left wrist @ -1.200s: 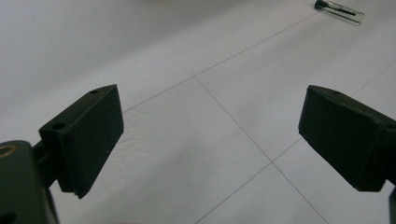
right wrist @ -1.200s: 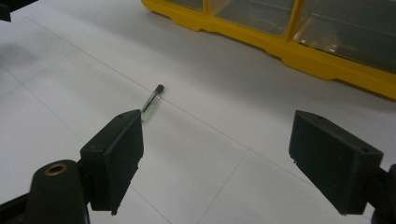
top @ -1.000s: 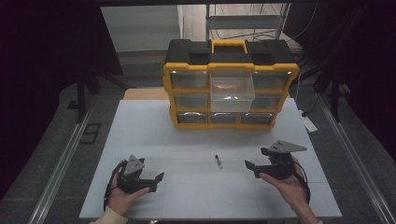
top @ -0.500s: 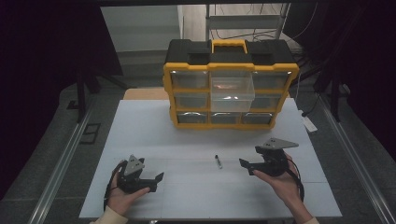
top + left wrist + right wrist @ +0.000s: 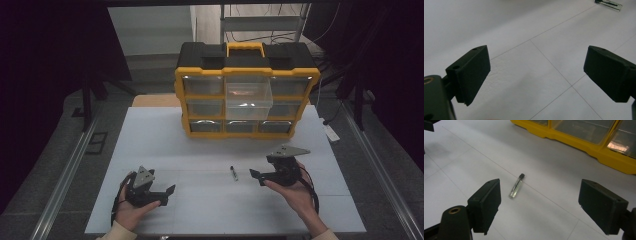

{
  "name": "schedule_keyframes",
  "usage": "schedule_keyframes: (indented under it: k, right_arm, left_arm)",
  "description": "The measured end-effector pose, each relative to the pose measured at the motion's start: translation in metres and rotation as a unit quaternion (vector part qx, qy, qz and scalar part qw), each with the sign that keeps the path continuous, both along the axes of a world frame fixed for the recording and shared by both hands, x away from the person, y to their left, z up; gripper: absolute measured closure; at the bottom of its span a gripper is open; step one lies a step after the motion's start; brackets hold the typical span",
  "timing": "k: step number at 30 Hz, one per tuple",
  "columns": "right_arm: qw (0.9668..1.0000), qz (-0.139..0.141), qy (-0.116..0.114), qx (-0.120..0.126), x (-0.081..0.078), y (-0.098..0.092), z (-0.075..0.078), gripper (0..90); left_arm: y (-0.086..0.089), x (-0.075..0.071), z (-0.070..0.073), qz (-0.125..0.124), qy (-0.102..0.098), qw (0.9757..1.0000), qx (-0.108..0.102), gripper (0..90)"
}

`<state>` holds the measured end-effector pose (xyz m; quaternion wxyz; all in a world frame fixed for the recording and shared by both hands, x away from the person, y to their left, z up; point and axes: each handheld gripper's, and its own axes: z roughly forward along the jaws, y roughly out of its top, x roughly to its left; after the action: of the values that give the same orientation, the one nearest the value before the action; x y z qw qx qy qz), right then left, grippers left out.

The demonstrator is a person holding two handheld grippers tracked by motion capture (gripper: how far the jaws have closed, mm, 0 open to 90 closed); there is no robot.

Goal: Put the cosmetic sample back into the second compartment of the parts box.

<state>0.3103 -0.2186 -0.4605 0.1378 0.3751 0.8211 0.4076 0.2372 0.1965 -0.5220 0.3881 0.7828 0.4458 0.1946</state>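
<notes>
The right gripper (image 5: 256,176) is lining up on the small glass vial (image 5: 516,186), jaws gaping wide and empty; the vial is lying flat on the white table (image 5: 150,140), not yet grasped, while the left gripper (image 5: 169,194) is idling open, holding nothing

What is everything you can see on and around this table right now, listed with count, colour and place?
vial: one, clear with black cap, lying on the table between the grippers
drawer organiser: one, yellow and black, far side of table, middle drawer pulled out
table: one, white
left hand-held gripper: one, black, near left, jaws open, empty
right hand-held gripper: one, black, near right, jaws open, facing the vial
hands: two, at the near edge
</notes>
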Motion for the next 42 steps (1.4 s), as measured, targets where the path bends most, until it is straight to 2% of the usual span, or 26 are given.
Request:
schedule_keyframes:
  k: [42]
  right_arm:
    - [0.9997,0.013,0.016,-0.016,0.01,0.036,-0.005,19.3]
  left_arm:
    - [0.0,0.0,0.001,-0.002,-0.002,1.0,-0.001,7.6]
